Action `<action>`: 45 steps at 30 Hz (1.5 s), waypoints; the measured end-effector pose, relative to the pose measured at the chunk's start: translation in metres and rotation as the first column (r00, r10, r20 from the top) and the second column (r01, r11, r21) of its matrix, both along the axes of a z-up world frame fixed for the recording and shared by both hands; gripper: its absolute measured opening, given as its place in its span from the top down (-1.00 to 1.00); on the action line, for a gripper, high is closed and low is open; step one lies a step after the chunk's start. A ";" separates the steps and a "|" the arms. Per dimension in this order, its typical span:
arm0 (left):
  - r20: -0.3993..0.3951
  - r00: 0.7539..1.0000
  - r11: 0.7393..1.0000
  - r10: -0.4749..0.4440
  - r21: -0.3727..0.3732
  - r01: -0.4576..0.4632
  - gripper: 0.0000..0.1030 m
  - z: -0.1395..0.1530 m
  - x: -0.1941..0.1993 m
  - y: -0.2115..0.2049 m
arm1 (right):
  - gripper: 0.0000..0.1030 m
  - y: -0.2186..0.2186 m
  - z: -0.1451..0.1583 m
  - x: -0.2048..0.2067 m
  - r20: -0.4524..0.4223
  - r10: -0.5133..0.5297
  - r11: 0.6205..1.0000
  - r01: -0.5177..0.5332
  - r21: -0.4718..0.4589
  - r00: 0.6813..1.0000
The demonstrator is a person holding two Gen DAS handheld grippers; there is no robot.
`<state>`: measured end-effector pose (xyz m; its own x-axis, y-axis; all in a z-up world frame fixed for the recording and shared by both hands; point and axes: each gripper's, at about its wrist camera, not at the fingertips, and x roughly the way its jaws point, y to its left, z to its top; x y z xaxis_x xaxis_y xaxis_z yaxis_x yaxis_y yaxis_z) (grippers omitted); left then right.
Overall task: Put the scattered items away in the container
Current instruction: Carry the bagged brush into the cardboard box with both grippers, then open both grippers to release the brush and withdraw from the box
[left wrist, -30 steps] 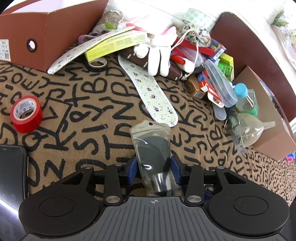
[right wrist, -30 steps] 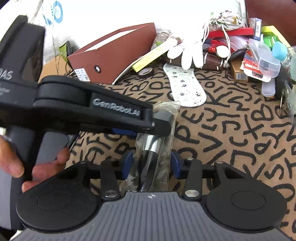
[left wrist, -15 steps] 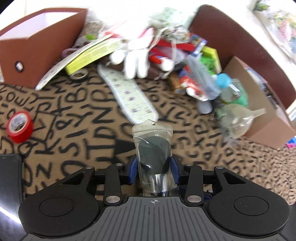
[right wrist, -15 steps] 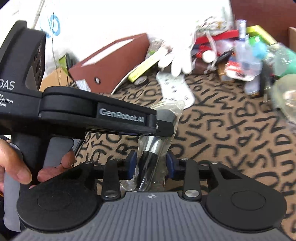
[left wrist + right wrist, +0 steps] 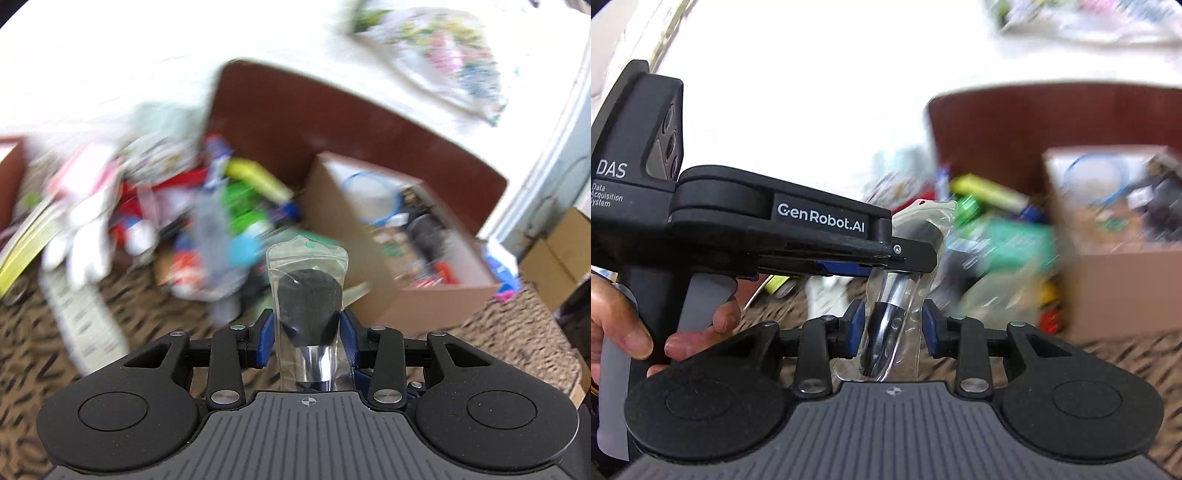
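A clear plastic pouch [image 5: 308, 266] with a black makeup brush inside is held off the table by both grippers. My left gripper [image 5: 306, 325] is shut on it at the brush head. In the right wrist view that left gripper [image 5: 912, 254] reaches in from the left across the pouch [image 5: 923, 221]. My right gripper [image 5: 893, 325] has its blue pads pressed on the pouch's lower end, around the brush handle. The open cardboard box [image 5: 424, 299], with several items inside, stands just ahead and to the right, and shows at the right edge [image 5: 1126, 288] in the right wrist view.
A blurred pile of scattered items [image 5: 207, 221] with a white glove [image 5: 85, 240] lies left of the box on the letter-patterned cloth [image 5: 110, 369]. A dark brown curved panel [image 5: 332, 122] rises behind. More cartons [image 5: 554, 266] stand at far right. A person's hand [image 5: 620, 325] grips the left handle.
Both grippers have risen and swung right with the pouch, bringing the cardboard box closer ahead. The right jaws have narrowed onto the pouch. The background is now motion-blurred.
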<state>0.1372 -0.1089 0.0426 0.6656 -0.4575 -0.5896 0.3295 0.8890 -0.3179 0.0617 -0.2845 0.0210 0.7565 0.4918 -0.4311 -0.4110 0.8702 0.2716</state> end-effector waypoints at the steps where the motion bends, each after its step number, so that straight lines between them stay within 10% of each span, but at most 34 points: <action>1: 0.014 1.000 1.000 -0.019 0.001 0.019 0.25 0.005 0.004 -0.014 | 0.27 -0.010 0.005 0.003 0.016 -0.021 1.000 0.021 0.000 1.000; 15: 0.132 0.977 0.984 -0.166 -0.038 0.173 0.21 0.040 0.075 -0.187 | 0.27 -0.147 0.038 0.062 0.172 -0.219 0.973 0.227 -0.030 0.960; 28: 0.048 0.986 0.985 -0.157 -0.071 0.160 0.00 -0.010 0.144 -0.238 | 0.25 -0.190 -0.005 0.132 0.131 -0.188 0.973 0.203 -0.114 0.973; 31: 0.015 0.982 0.979 -0.186 -0.078 0.186 -0.39 -0.021 0.150 -0.237 | 0.03 -0.193 -0.017 0.137 0.105 -0.205 0.967 0.218 -0.135 0.973; 33: 0.013 0.982 0.978 -0.187 -0.090 0.188 -0.97 -0.023 0.146 -0.231 | -0.66 -0.195 -0.021 0.133 0.118 -0.239 0.957 0.254 -0.137 0.964; 45: 0.109 0.988 0.994 -0.108 -0.001 0.109 -1.00 -0.011 0.078 -0.165 | -0.99 -0.184 -0.013 0.078 0.101 -0.333 0.937 0.341 -0.078 0.938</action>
